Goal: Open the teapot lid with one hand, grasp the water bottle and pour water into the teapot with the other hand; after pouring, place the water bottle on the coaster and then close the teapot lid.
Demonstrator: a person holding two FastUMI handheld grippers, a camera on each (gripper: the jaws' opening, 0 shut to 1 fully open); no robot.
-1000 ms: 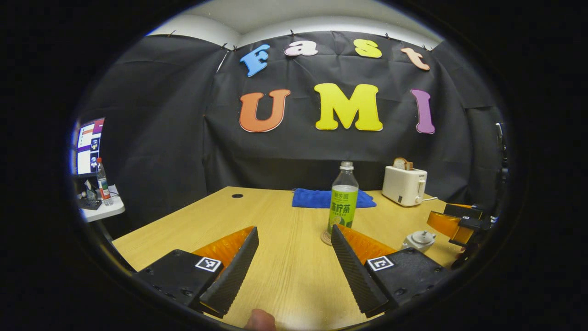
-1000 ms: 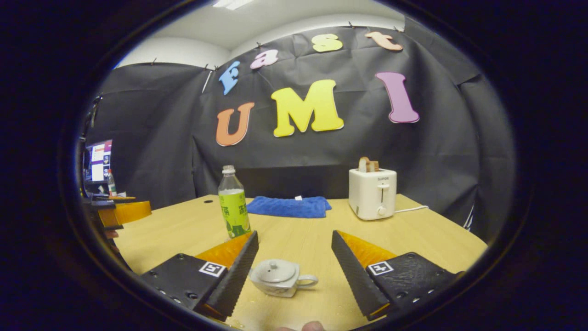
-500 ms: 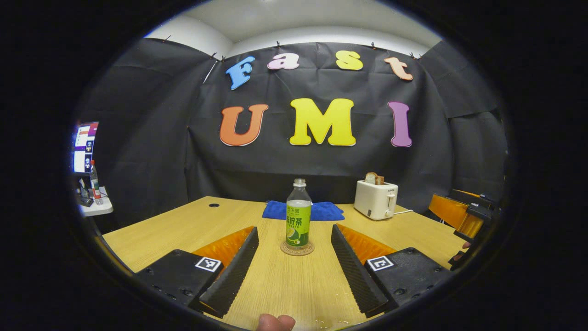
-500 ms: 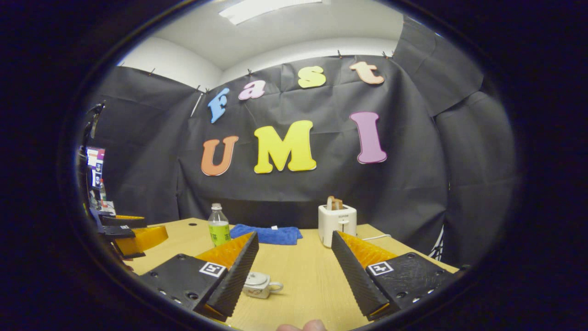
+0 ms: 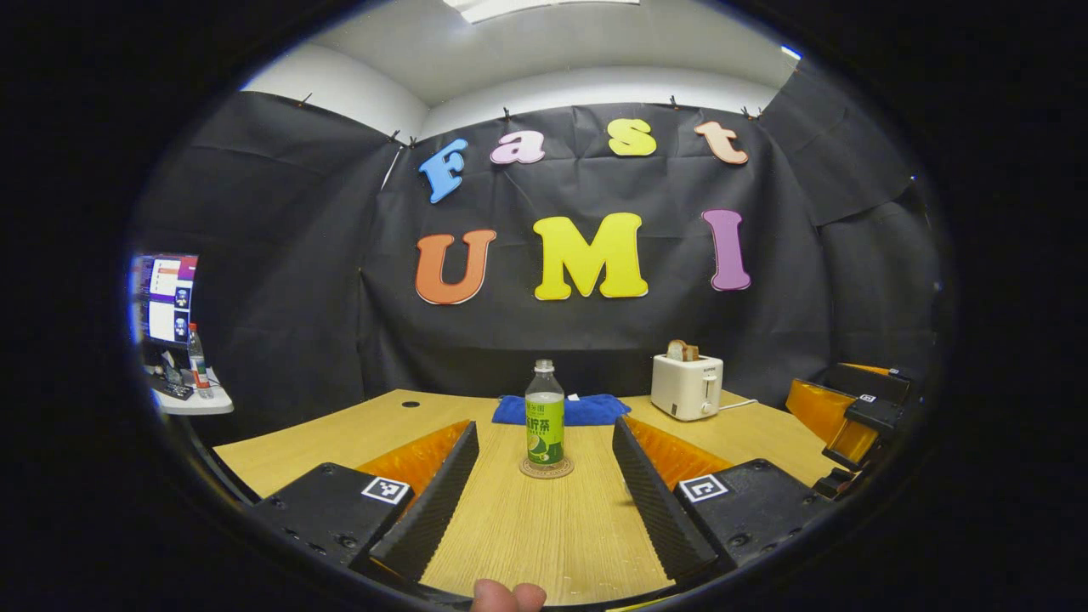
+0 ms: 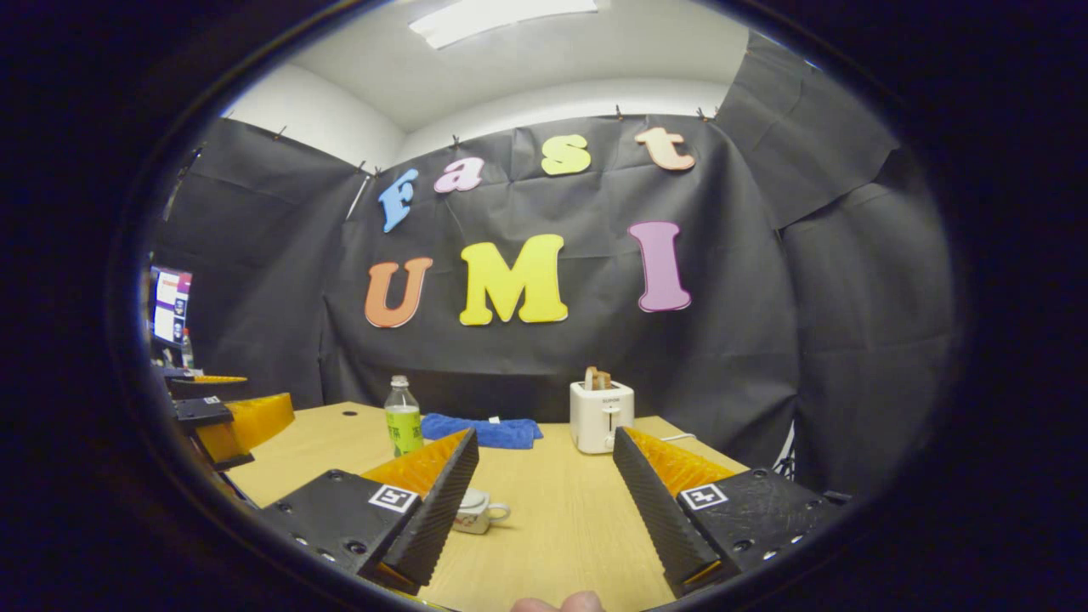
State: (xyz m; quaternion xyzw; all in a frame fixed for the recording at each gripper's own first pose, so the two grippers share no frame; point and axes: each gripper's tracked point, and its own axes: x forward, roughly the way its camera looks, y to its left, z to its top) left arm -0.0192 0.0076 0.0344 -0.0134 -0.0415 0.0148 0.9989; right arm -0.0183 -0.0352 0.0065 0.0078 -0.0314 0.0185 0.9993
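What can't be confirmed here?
- Teapot, right gripper view: mostly hidden behind the right hand-held gripper's finger, so lid state unclear.
- Water bottle on coaster, left gripper view: too small to judge the water level.

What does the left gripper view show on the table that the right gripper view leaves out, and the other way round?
Left gripper view: the coaster under the upright water bottle. Right gripper view: the teapot, partly hidden, with its handle showing. Both: the water bottle, the toaster, the blue cloth and the wooden table.
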